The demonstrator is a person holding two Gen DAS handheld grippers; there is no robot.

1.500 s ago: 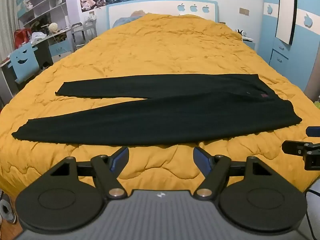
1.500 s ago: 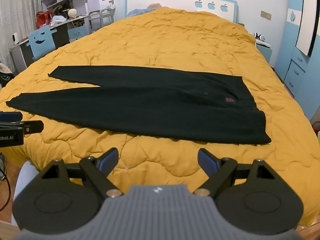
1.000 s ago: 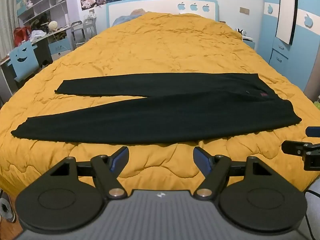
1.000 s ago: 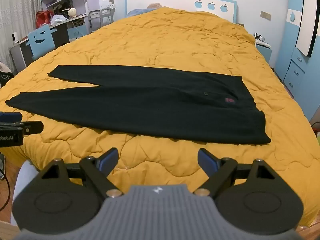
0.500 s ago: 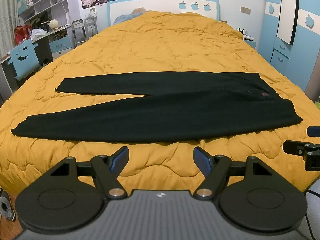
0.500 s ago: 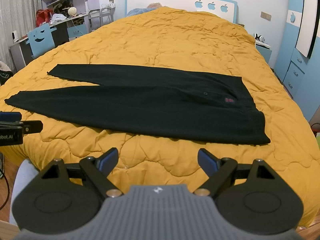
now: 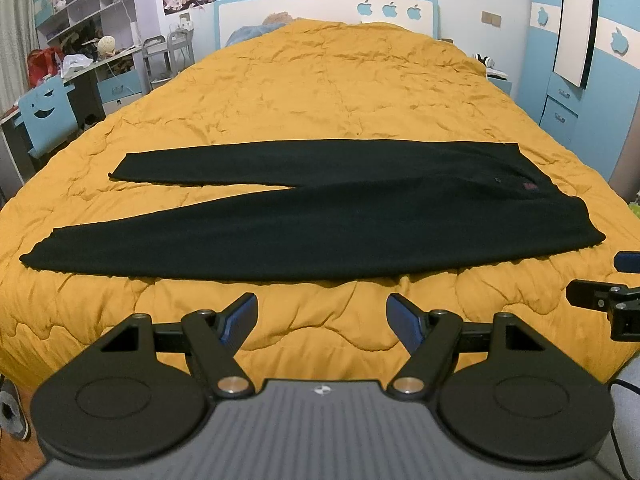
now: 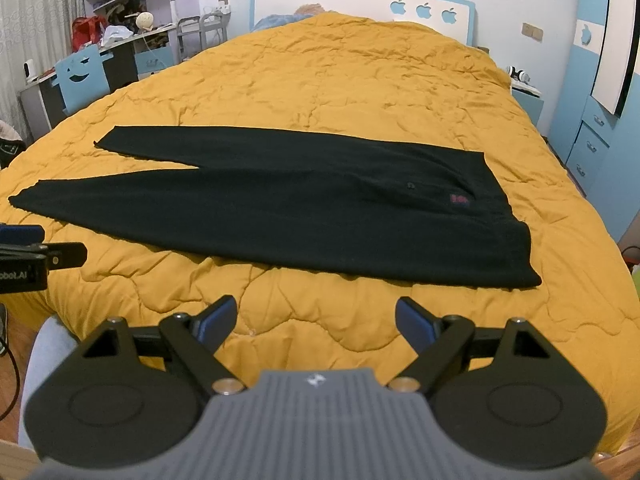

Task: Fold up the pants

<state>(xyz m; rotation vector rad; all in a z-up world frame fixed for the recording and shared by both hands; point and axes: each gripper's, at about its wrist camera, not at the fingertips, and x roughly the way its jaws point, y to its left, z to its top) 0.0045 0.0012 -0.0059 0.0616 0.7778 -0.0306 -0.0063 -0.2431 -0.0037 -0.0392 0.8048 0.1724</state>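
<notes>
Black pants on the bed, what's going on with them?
A person holds two grippers at the foot of the bed. The black pants lie spread flat on the yellow quilt, legs apart, unfolded. The left gripper and right gripper hover short of the near edge, jaws open, touching nothing.

The pants (image 7: pixel 320 216) lie flat across the bed (image 7: pixel 340 92), waist to the right, the two legs running left and parting toward their ends; the headboard (image 7: pixel 320 12) stands behind; a desk (image 7: pixel 80 76) and chair (image 7: pixel 48 116) stand left of the bed; drawers (image 7: pixel 564 108) stand right; the left gripper (image 7: pixel 322 314) and right gripper (image 8: pixel 316 316) hover spread before the bed's near edge, apart from the pants.
</notes>
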